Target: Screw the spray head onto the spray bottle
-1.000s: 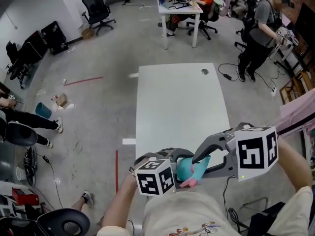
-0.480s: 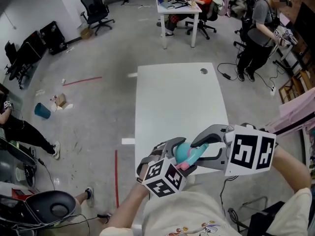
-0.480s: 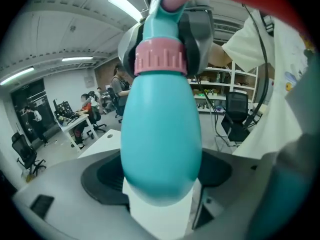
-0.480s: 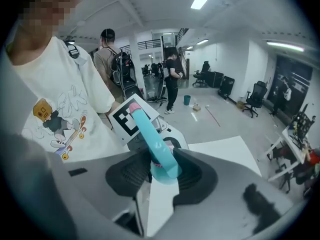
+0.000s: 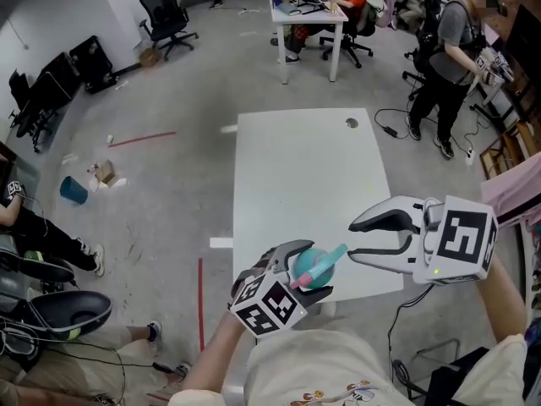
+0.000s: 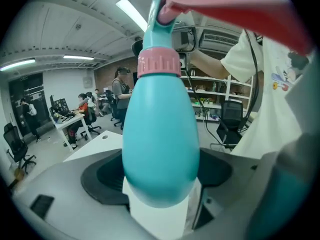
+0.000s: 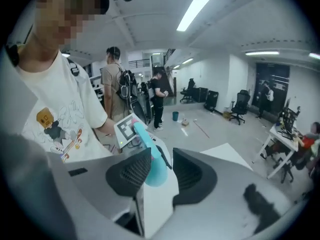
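Note:
A teal spray bottle point(image 5: 304, 271) with a pink collar point(image 6: 159, 64) and its teal spray head point(image 5: 328, 259) on top is held over the near edge of the white table point(image 5: 304, 167). My left gripper point(image 5: 316, 270) is shut on the bottle's round body point(image 6: 160, 144), nozzle pointing right. My right gripper point(image 5: 352, 239) stands open just to the right of the nozzle tip, nothing between its pads. In the right gripper view the bottle point(image 7: 150, 159) shows past the jaws, in line with the gap.
The table has a small cable hole point(image 5: 352, 123) at its far right. Beyond it stand a white desk point(image 5: 308, 15) with seated people, an office chair point(image 5: 169, 15) and a standing person point(image 5: 448, 57). Cables point(image 5: 397, 134) lie on the floor to the right.
My right gripper has pulled back to the right, off the spray head it was around. The left gripper has rolled a little with the bottle in it.

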Tool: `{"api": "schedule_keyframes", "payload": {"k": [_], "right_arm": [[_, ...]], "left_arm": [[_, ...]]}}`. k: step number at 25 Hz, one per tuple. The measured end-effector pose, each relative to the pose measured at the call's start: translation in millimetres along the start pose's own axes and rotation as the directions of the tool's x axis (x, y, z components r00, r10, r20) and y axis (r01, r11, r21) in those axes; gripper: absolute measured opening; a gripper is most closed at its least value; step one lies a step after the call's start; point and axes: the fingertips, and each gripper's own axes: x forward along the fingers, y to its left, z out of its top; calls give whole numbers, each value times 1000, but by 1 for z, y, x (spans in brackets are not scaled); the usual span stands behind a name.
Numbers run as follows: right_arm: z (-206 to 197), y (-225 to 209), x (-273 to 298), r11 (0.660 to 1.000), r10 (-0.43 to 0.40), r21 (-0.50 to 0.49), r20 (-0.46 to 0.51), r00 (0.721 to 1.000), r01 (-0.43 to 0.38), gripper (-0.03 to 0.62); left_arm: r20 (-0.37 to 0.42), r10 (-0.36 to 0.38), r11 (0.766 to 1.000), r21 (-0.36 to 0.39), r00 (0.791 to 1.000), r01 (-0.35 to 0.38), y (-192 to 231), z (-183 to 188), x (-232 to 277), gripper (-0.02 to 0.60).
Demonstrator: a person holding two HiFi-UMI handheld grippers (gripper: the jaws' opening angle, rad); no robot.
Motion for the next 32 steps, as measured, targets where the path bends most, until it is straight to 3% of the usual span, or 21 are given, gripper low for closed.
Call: {"api": "schedule_keyframes", "payload": {"k": [3,5,7,9,11,12,15,18,21,26,29,32], "right_arm": [[6,-21,-14,985,-110,152,157,981,86,135],[2,-38,-19,949,-228,275,266,937,153,134],[-16,-55,-20,896,-386,351,313,868,271,135],[-41,-70,-21,811,-549,427,325,770,399,133],[-66,-78,-20,724,-653,530,319,687,441,133],[-77,-77,-18,690,-679,579,312,664,434,133],[-104,-69,-7,632,-714,650,277,643,421,133],[-130,-67,12,603,-739,621,199,644,501,133],[-168,-73,39,574,-771,557,121,626,600,133],[-243,-81,93,517,-803,536,33,595,668,92],[-277,-85,114,465,-817,552,-34,576,692,30],[-295,-89,134,450,-818,540,-70,571,711,6]], "left_arm": [[10,97,993,-62,995,-96,16,2,-3,411],[33,178,976,-132,984,-172,30,7,-5,411],[71,249,950,-210,966,-230,41,13,-8,411],[91,315,924,-256,945,-283,49,14,-5,411],[81,355,908,-267,931,-323,53,3,6,411],[69,360,905,-270,930,-330,53,-7,15,411],[20,344,908,-264,939,-326,52,-45,52,411],[-22,353,905,-244,935,-347,57,-85,92,411],[-51,392,874,-290,919,-389,67,-112,121,411],[-73,442,819,-374,894,-436,82,-143,146,411],[-86,445,820,-362,891,-444,85,-161,160,411],[-91,445,823,-349,891,-447,87,-176,174,411]]}}
